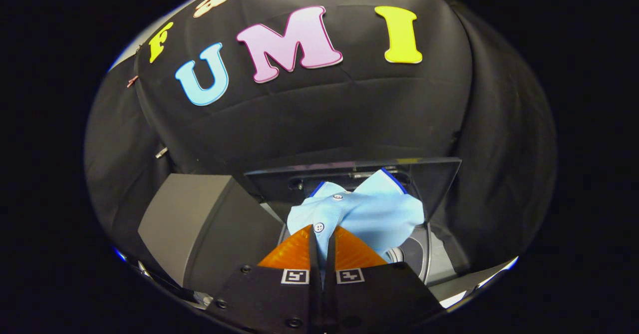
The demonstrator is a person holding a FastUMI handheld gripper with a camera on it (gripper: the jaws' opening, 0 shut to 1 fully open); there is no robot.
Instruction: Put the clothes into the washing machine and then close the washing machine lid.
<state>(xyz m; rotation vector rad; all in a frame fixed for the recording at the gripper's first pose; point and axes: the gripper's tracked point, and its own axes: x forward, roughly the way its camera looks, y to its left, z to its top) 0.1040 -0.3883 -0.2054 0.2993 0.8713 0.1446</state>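
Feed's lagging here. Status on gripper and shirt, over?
Gripper shut on light blue shirt. Shirt hanging over open washing machine drum. Lid up, nothing blocking.

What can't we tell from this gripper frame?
- Drum interior: mostly covered by the light blue shirt held above it.
- Lower part of the shirt: hidden behind the fingers, which are shut on it.
- Open lid: dark and see-through, its hinge hidden by the shirt.
- Washing machine front and controls: cut off by the gripper body.

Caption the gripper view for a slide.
Hand-held gripper shut on a light blue shirt, holding it above the washing machine drum opening, lid raised behind.
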